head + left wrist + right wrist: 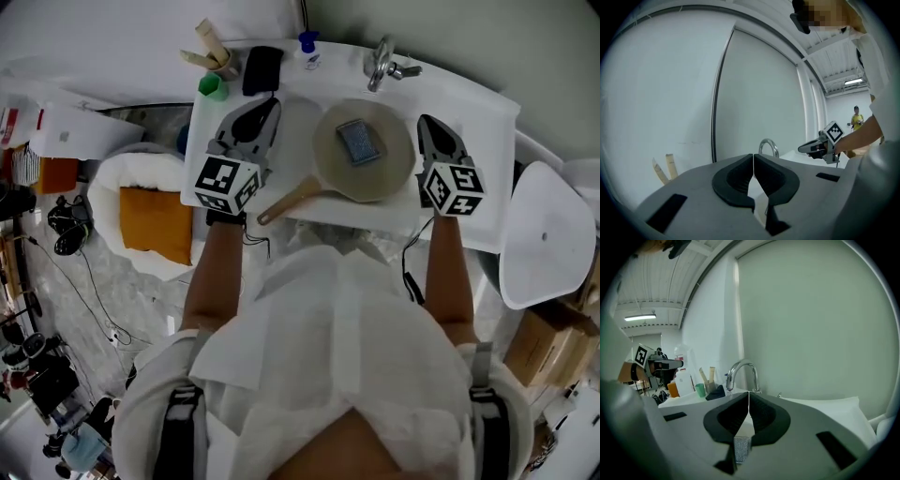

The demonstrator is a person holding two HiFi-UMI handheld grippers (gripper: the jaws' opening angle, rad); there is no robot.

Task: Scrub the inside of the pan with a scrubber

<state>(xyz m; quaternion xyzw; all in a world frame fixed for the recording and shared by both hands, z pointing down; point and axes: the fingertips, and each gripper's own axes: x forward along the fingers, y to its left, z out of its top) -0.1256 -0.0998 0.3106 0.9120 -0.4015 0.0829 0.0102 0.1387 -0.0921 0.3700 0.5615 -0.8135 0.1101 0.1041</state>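
A round beige pan [394,161] with a wooden handle [287,201] lies in the white sink [487,127] in the head view. A blue-grey scrubber [360,142] rests inside the pan. My left gripper [263,105] hovers left of the pan, above the counter, jaws shut and empty. My right gripper [430,122] hovers just right of the pan, also shut with nothing held. In the left gripper view the left gripper [753,156] points up at the wall, pads together. The right gripper [749,393] likewise points at the wall above the tap [742,370].
A chrome tap [382,62] stands at the sink's back. A green cup [213,87], a black object [262,69], wooden utensils [210,52] and a blue-capped bottle [307,47] line the back left. A white chair [548,234] stands right, a cushioned seat [150,220] left.
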